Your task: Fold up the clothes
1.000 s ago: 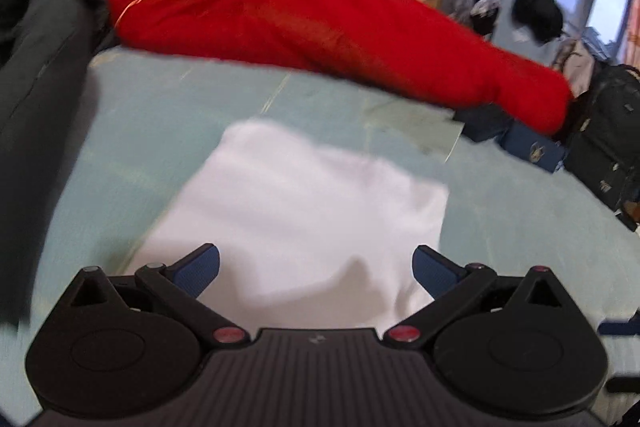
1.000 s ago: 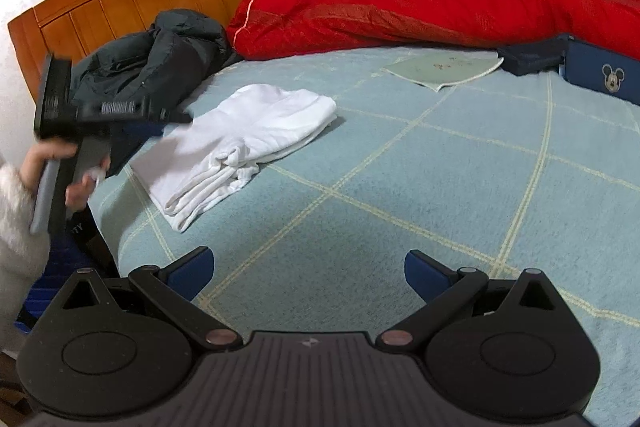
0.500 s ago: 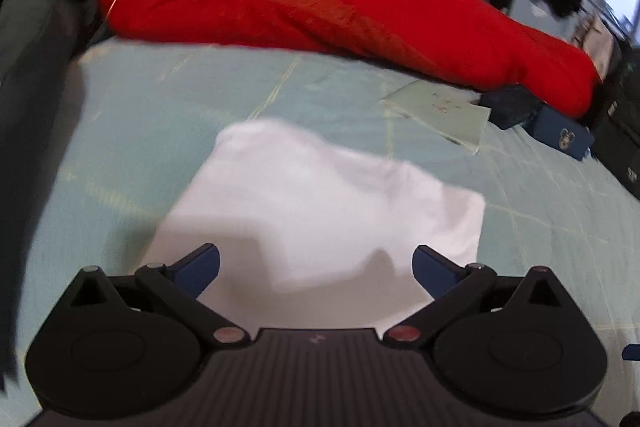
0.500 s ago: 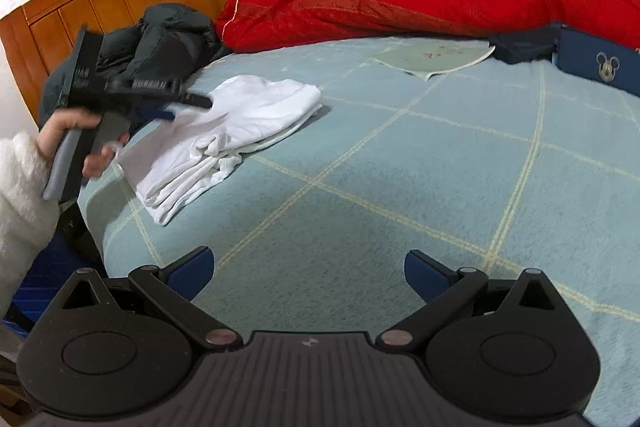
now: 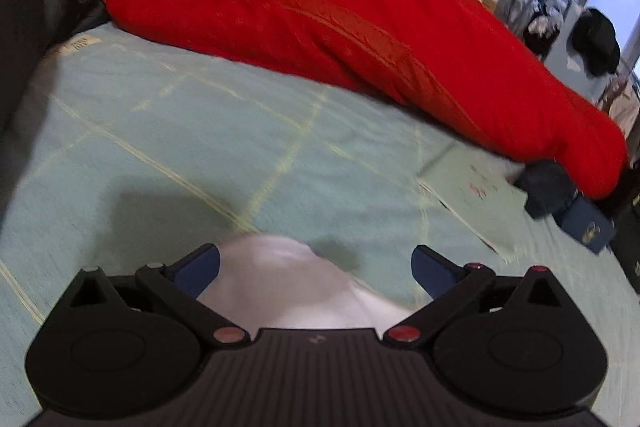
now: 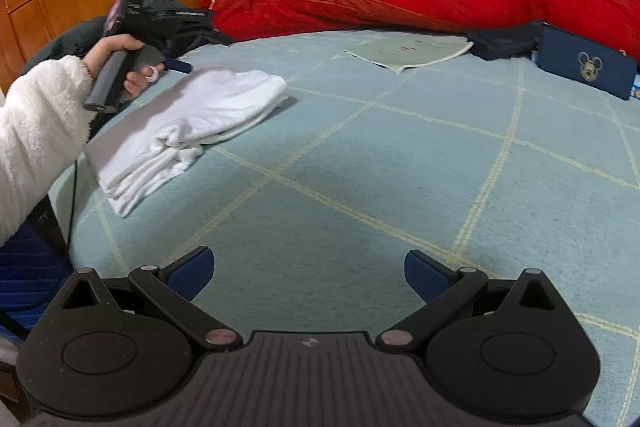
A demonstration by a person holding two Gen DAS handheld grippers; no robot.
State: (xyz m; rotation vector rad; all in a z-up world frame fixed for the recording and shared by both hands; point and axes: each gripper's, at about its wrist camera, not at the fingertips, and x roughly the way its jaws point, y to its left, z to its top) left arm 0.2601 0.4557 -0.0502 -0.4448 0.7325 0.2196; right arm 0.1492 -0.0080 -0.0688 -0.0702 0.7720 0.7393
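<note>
The white garment (image 6: 188, 125) is lying folded into a layered, rumpled stack near the bed's (image 6: 400, 187) edge; the left gripper (image 5: 315, 263) is hovering above it, jaws spread — the right gripper (image 6: 309, 267) is gaping too, well apart.

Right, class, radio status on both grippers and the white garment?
Left gripper open, above white garment. Right gripper open, over bare bedsheet. Garment folded, nothing in the way.
</note>
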